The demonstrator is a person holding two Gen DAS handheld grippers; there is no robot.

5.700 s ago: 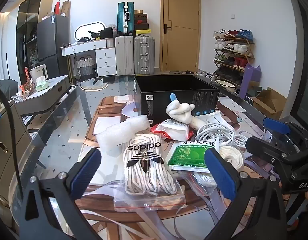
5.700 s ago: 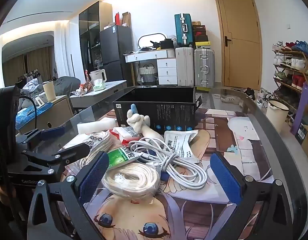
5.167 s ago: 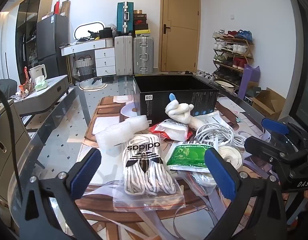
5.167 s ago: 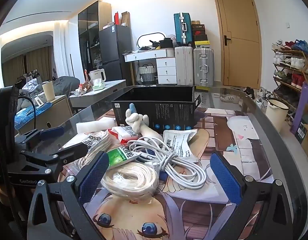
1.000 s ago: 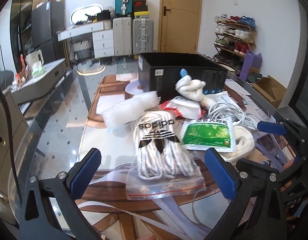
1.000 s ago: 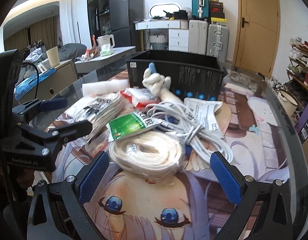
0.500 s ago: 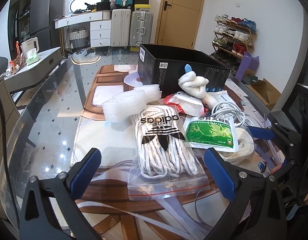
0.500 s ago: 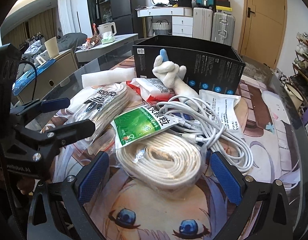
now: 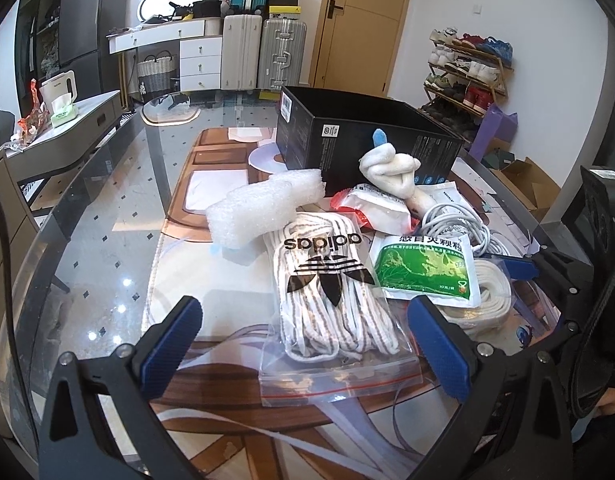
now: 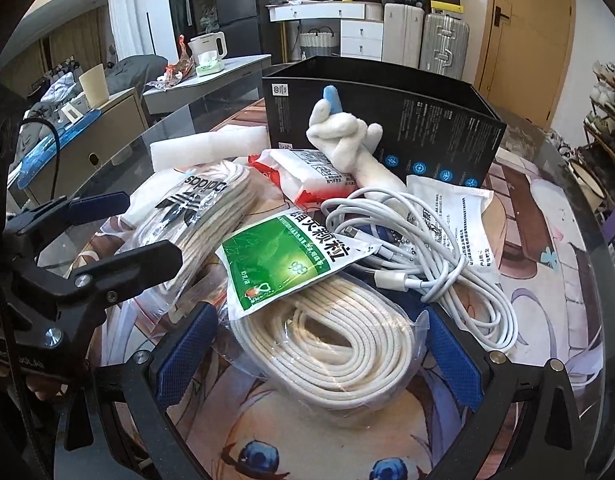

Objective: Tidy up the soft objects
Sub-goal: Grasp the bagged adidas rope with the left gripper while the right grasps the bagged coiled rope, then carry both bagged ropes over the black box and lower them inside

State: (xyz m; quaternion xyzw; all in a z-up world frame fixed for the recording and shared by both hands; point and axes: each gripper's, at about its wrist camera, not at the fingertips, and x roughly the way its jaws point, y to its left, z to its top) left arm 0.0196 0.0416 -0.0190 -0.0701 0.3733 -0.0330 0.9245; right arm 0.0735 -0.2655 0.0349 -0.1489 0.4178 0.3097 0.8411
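A clear zip bag of striped adidas laces [image 9: 327, 292] lies between the wide-open fingers of my left gripper [image 9: 303, 344], which is empty. A bagged coil of white rope [image 10: 327, 344] lies between the open fingers of my right gripper [image 10: 319, 356], also empty. A green sachet [image 10: 283, 256] rests on the coil. Behind are a white cable bundle [image 10: 419, 240], a red-and-white packet [image 10: 307, 176], a white plush hand [image 10: 347, 140], a foam wrap [image 9: 263, 208] and an open black box [image 9: 367, 140].
The pile lies on a printed mat on a glass table [image 9: 107, 216] whose left edge curves near. A white paper pouch [image 10: 455, 208] lies right of the cables. Suitcases, a dresser and a shoe rack stand beyond the table.
Both grippers have moved forward and down toward the pile. The laces bag now lies between the left fingers and the rope coil between the right fingers. Both stay open.
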